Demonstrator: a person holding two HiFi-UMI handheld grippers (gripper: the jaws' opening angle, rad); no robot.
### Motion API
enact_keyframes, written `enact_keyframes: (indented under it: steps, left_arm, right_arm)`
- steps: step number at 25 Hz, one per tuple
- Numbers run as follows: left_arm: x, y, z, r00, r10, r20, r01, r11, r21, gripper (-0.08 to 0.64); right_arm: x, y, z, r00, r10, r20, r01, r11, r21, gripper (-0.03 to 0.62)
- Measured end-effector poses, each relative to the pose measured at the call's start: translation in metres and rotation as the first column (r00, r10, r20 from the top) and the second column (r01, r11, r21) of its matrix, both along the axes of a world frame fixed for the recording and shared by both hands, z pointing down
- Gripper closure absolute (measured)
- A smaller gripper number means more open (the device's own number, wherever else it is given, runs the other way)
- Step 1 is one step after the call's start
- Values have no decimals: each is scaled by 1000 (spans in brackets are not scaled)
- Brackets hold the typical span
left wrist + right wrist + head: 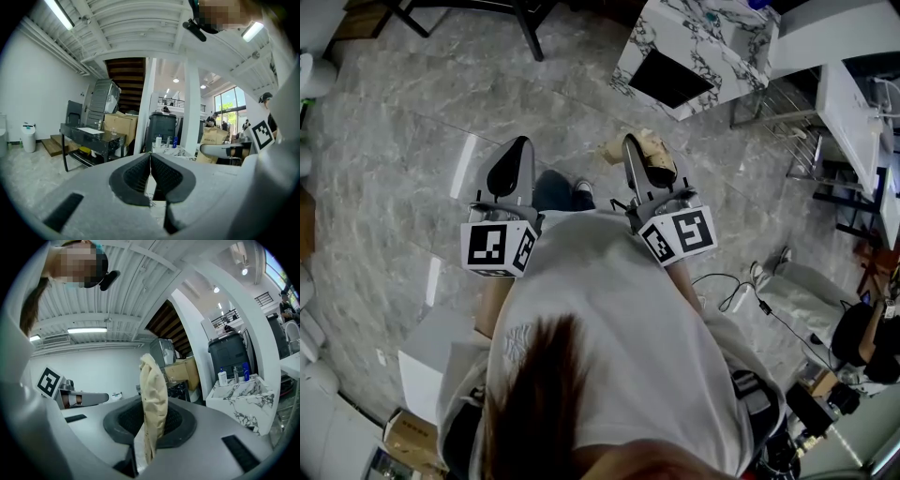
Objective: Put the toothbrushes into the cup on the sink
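My left gripper (522, 142) (150, 157) points level over the marble floor, its jaws shut with nothing between them. My right gripper (631, 141) (149, 420) beside it is shut on a cream crumpled bag or cloth (153, 399) (655, 153), which stands up out of the jaws. Ahead, at some distance, is the white marble sink unit (698, 33) (241, 397) (165, 149) with a white bottle (222, 377) and a blue bottle (245, 372) on top. I make out no toothbrush or cup in any view.
A black table (89, 133), cardboard boxes (121, 125) and a dark grey bin (164, 125) stand behind the sink unit, next to a white pillar (191, 108). A metal rack (806, 141) and floor cables (731, 295) lie to the right. People stand far off at the right.
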State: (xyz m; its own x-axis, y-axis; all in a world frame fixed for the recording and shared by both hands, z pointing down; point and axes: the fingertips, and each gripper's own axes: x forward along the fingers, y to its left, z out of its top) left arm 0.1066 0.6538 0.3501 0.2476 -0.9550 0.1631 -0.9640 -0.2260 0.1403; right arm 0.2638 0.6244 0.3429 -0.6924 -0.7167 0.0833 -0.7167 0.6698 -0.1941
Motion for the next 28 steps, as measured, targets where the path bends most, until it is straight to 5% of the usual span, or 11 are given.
enact_keyframes:
  steps: [12, 28]
  left_arm:
    - [-24, -23, 9, 998, -48, -30, 47, 998, -29, 543]
    - [-121, -160, -5, 999, 29, -43, -29, 999, -13, 543]
  right_arm:
    - [-13, -24, 18, 1000, -13, -11, 13, 998, -60, 540]
    - [-126, -161, -2, 1000, 23, 1, -23, 999, -37, 540]
